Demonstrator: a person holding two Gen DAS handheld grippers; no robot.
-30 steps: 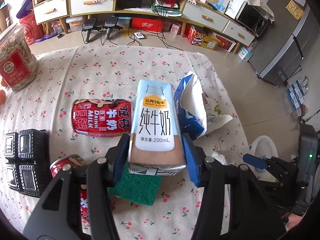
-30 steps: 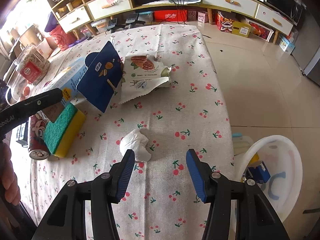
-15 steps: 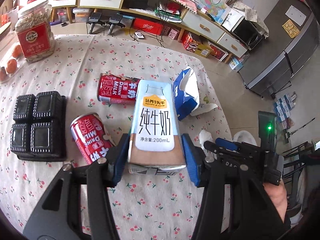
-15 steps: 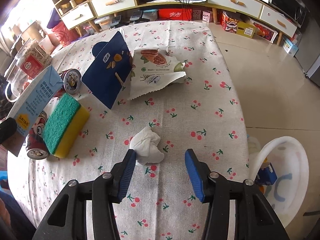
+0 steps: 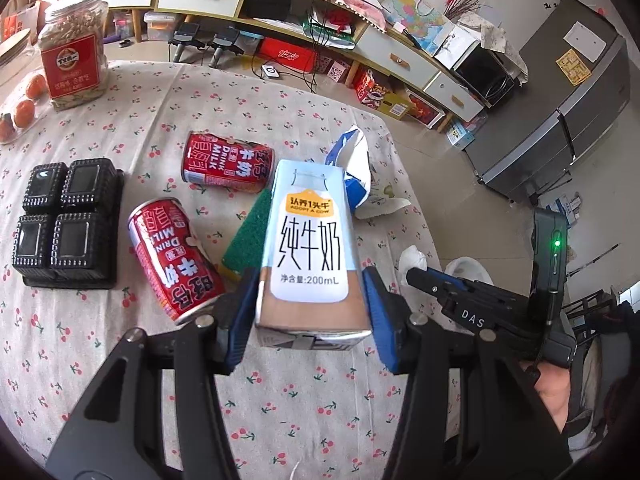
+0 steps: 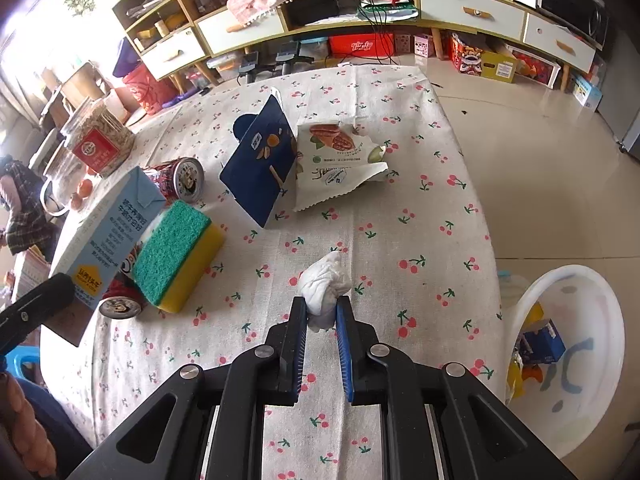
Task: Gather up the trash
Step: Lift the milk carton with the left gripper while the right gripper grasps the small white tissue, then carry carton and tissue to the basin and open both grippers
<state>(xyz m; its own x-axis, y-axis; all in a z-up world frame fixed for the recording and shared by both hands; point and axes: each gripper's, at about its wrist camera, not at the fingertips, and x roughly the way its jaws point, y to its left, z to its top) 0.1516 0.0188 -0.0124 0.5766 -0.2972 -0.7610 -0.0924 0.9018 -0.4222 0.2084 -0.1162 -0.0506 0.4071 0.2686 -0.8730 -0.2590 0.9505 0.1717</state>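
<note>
Both jaws are gripping: our left gripper (image 5: 310, 312) is clamped on the milk carton (image 5: 310, 248), its blue pads against the carton's two sides at centre frame in the left view, the carton lifted above the tablecloth (image 5: 120, 360). Our right gripper (image 6: 322, 314) has just been closing, and its jaws now pinch the crumpled tissue (image 6: 325, 284) at centre frame in the right view; most of the wad bulges out beyond the tips.

At left centre in the left view we see two red cans (image 5: 172, 256) lying on their sides, with a black tray (image 5: 66, 222) further left. In the right view a sponge (image 6: 176, 252) lies left of centre, a blue bag (image 6: 260, 166) and a white wrapper (image 6: 336, 164) lie above centre, and a white basin (image 6: 568, 356) with some trash inside sits on the floor at lower right.
</note>
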